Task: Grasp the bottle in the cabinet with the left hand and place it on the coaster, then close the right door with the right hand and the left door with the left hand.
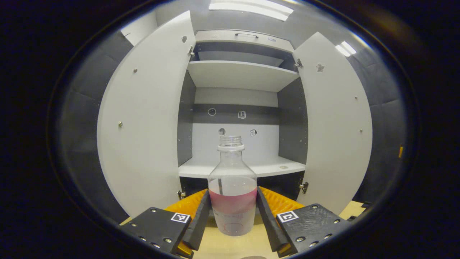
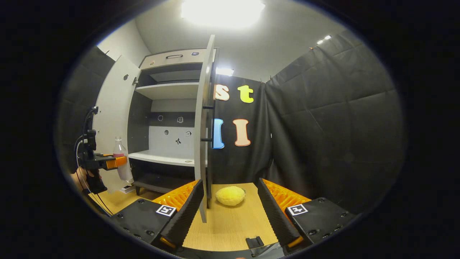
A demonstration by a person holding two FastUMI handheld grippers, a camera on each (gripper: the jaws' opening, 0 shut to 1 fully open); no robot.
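Note:
A clear uncapped bottle with a pink band and some liquid stands upright between the fingers of my left gripper, which is shut on it at the band, in front of the open cabinet. In the right gripper view the bottle hangs above the table by the left door, held by the left gripper. My right gripper is open, with the edge of the right door just inside its left finger. A yellow round pad, possibly the coaster, lies on the table beyond it.
Both cabinet doors, the left door and the right door, stand wide open. The lower shelf and upper shelf are bare. The wooden table runs to the black cloth wall. A hand holds the left gripper.

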